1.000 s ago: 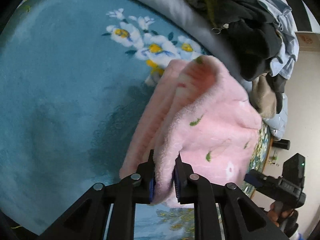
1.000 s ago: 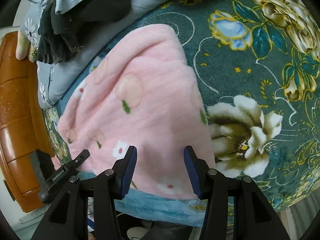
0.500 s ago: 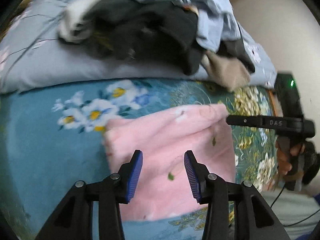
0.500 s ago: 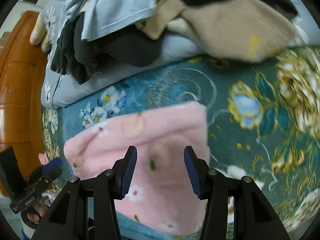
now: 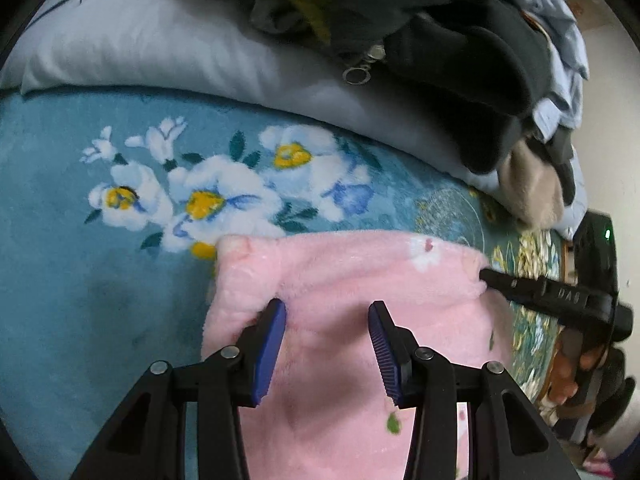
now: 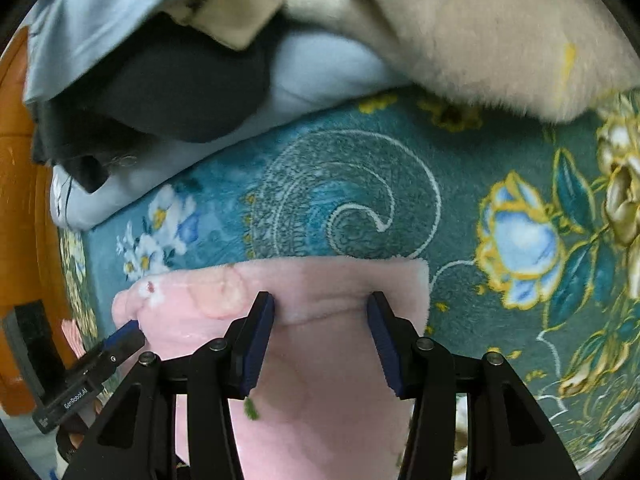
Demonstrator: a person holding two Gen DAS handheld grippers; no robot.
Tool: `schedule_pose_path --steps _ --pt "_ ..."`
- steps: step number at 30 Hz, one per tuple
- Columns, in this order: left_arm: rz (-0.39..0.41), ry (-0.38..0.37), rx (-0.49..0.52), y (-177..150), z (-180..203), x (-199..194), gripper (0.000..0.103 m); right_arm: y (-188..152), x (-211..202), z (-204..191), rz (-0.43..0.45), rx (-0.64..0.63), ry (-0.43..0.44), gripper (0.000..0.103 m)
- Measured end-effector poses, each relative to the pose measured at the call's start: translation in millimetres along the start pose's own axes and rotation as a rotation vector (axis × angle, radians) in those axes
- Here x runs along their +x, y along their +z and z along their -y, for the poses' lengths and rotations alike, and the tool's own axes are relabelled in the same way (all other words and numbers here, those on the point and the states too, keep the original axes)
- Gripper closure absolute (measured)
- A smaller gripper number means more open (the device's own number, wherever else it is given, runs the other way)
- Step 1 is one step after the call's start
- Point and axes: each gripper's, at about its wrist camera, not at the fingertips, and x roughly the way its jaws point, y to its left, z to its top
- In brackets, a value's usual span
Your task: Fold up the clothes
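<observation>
The pink fleece garment [image 5: 360, 280] lies folded on the flowery blue bed blanket [image 5: 80, 280], at 6 o'clock from the clothes pile [image 5: 440, 40], both tongs [image 5: 327, 344] [image 6: 322, 340] let go and holding nothing, so the fluffy fold could spring back open.

teal floral bedspread [image 5: 60, 208], orange wooden headboard [image 6: 20, 208], pale wall [image 5: 608, 100]

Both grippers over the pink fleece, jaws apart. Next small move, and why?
Probably lower both and close on the far edge for the next fold. The left gripper and right gripper hover open over the pink fleece, which lies flat on the floral blanket, held by neither.
</observation>
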Motion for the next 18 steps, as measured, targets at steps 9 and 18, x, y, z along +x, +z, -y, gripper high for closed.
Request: schedule_pose_path --steps 9,18 --pt "0.057 0.015 0.078 -17.6 15.2 -44.0 0.030 -12.8 -20.1 5.3 0.034 0.011 0.063 0.047" --pt "0.005 0.017 -0.094 -46.8 -43.1 -26.4 0.022 -77.7 -33.8 50.5 0.035 0.093 0.089 0.037"
